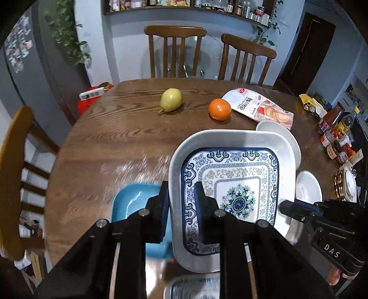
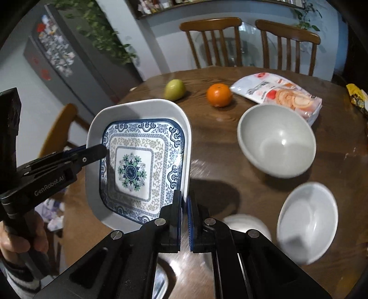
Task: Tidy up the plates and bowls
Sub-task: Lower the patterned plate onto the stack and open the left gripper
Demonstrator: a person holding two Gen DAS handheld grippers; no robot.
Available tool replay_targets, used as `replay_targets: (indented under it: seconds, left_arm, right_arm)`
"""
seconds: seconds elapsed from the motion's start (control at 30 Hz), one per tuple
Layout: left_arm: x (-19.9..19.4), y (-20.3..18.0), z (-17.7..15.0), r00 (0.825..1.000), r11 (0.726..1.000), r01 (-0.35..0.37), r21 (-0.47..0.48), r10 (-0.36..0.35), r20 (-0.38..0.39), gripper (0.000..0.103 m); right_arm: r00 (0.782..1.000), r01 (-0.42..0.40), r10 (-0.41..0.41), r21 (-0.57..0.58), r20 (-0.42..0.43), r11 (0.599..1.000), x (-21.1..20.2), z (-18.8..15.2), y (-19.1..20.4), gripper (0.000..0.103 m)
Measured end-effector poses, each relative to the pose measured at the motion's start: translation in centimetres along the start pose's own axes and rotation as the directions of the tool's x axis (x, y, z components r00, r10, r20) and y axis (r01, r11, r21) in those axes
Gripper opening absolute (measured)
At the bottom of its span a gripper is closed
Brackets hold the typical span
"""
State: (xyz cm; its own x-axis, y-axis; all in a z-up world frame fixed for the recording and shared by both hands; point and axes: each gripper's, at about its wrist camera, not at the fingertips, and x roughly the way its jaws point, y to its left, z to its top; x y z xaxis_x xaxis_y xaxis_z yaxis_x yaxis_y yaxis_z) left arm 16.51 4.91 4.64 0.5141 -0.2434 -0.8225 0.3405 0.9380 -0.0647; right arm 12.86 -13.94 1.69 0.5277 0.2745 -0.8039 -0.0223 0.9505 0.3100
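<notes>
Above wooden table [image 1: 110,138], both tools clamped on patterned square plate [image 1: 232,184]

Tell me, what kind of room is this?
Probably a home dining area beside a kitchen. There is a wooden dining table with wooden chairs around it, a shelf of jars and bottles on the wall, and fruit like an orange lying out.

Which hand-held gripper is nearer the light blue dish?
Left. The left hand-held gripper, clamped on the patterned square plate's left rim, hangs right above the light blue dish; the right hand-held gripper grips the opposite rim.
</notes>
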Motion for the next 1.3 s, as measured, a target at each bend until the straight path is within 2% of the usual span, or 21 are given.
replay_targets:
  seconds: [0.1, 0.37, 0.57, 0.7, 0.97, 1.17, 1.3]
  left_arm:
    - [-0.9, -0.5, -2.3, 1.0, 1.0, -0.031, -0.004, 0.031, -0.006, 0.018]
    - [-3.5, -0.6, -9.4, 0.994, 0.994, -0.099, -0.046, 0.097, -0.052, 0.018]
    - [-2.5, 0.1, -12.8, 0.984, 0.987, -0.138, -0.086, 0.127, -0.128, 0.018]
    - [-0.8, 0.3, -14.1, 0.974, 0.984, -0.156, -0.082, 0.139, -0.18, 0.018]
    - [2.1, 0.6, -14.4, 0.96, 0.986, -0.16, -0.047, 0.145, -0.239, 0.018]
    - [3.2, 0.8, -14.4, 0.955, 0.987, -0.156, -0.028, 0.143, -0.259, 0.018]
    - [4.0, 1.0, -14.7, 0.951, 0.988, -0.15, -0.028, 0.136, -0.276, 0.019]
  right_arm:
    - [0.998, -0.061, 0.061, -0.009, -0.027, 0.998, -0.6, -2.3, 0.1, 0.006]
    - [0.981, -0.155, 0.149, -0.036, -0.124, 0.987, -1.4, -8.3, 1.3, 0.006]
    - [0.96, -0.2, 0.186, -0.045, -0.209, 0.979, -0.1, -11.7, 2.2, 0.006]
    - [0.945, -0.206, 0.192, -0.025, -0.265, 0.978, 1.6, -13.3, 2.2, 0.007]
    - [0.935, -0.187, 0.173, -0.016, -0.31, 0.982, 3.3, -15.0, 2.1, 0.009]
    - [0.94, -0.16, 0.136, -0.05, -0.313, 0.986, 3.6, -15.2, 2.5, 0.01]
    - [0.953, -0.109, 0.073, -0.108, -0.295, 0.988, 3.7, -15.1, 3.6, 0.01]
